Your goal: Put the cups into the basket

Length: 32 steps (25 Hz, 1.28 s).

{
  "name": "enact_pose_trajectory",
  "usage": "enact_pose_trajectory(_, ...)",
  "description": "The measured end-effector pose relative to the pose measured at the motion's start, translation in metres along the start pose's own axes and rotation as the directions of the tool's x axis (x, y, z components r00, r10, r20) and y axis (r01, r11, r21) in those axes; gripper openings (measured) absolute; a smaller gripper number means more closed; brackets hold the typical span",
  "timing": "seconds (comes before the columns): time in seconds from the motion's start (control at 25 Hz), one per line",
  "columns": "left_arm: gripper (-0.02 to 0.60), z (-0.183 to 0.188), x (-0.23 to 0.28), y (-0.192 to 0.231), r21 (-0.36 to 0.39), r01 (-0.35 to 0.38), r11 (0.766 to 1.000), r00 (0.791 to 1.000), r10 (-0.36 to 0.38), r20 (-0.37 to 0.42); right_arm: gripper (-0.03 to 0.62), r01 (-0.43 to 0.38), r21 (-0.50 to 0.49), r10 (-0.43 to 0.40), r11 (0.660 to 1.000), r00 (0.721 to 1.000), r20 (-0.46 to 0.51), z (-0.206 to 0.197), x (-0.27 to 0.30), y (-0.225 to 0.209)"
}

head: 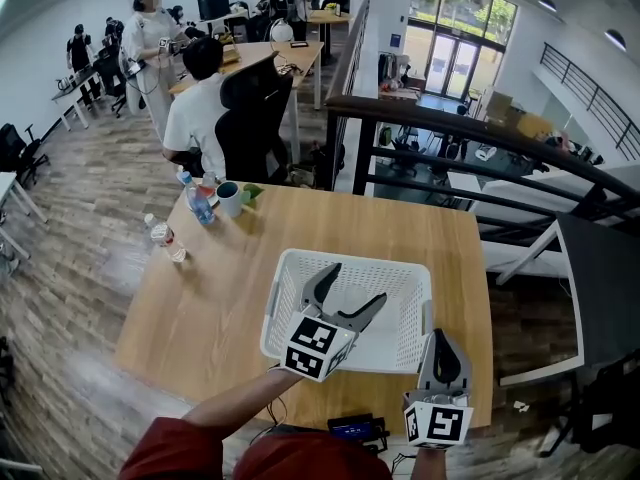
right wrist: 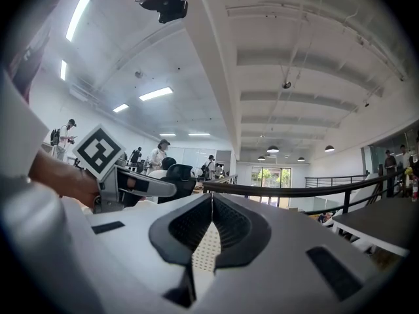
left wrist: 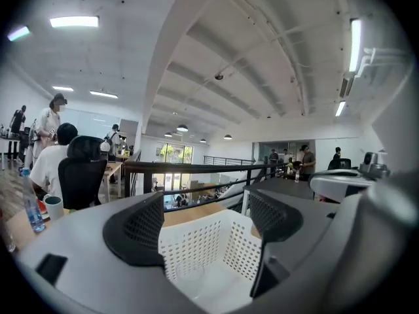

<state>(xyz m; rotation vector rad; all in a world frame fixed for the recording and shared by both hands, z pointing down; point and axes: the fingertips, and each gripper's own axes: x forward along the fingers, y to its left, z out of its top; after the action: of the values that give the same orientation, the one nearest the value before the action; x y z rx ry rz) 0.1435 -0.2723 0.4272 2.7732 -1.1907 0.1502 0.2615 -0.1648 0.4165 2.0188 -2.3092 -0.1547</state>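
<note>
Left claw (head: 358, 283) spread wide and empty over the white basket (head: 273, 313) on the tabletop (head: 200, 308), clear cup (left wrist: 190, 277) faintly visible inside it — right claw (head: 440, 340) closed, beside the basket's near corner.

White perforated basket (head: 360, 259); tan table (head: 200, 308); cup (left wrist: 190, 277) seemingly clear.

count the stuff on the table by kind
basket: 1
mug: 1
water bottle: 1
clear cups: 3, two near the table left edge, one inside the basket
total: 6, not counting a green thing too blurred to name
</note>
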Motion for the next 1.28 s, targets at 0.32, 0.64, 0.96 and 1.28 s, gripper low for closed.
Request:
enact_pose_trajectory(0.32, 0.397, 0.028, -0.039, -0.011, 0.095, -0.046, 0.994, 0.993, 0.036, 0.113, 0.011, -0.003, -0.002, 0.003, 1.0, 1.0, -0.006, -0.002, 0.002, 0.0)
enact_pose_trajectory(0.64, 0.397, 0.036, -0.071, -0.02, 0.143, -0.091, 0.986, 0.983, 0.066, 0.17, 0.011, -0.009, -0.009, 0.009, 1.0, 1.0, -0.014, -0.004, 0.002, 0.004)
enact_pose_trajectory(0.96, 0.397, 0.032, -0.09, -0.014, 0.106, -0.119, 0.987, 0.976, 0.096, 0.198, 0.011, -0.012, -0.013, 0.012, 1.0, 1.0, -0.028, -0.008, 0.002, 0.009)
enact_pose_trajectory(1.28, 0.397, 0.035, -0.102, 0.002, 0.08, -0.148, 0.986, 0.97, 0.129, 0.206, 0.011, -0.003, -0.009, 0.003, 1.0, 1.0, -0.03, -0.004, 0.003, 0.013)
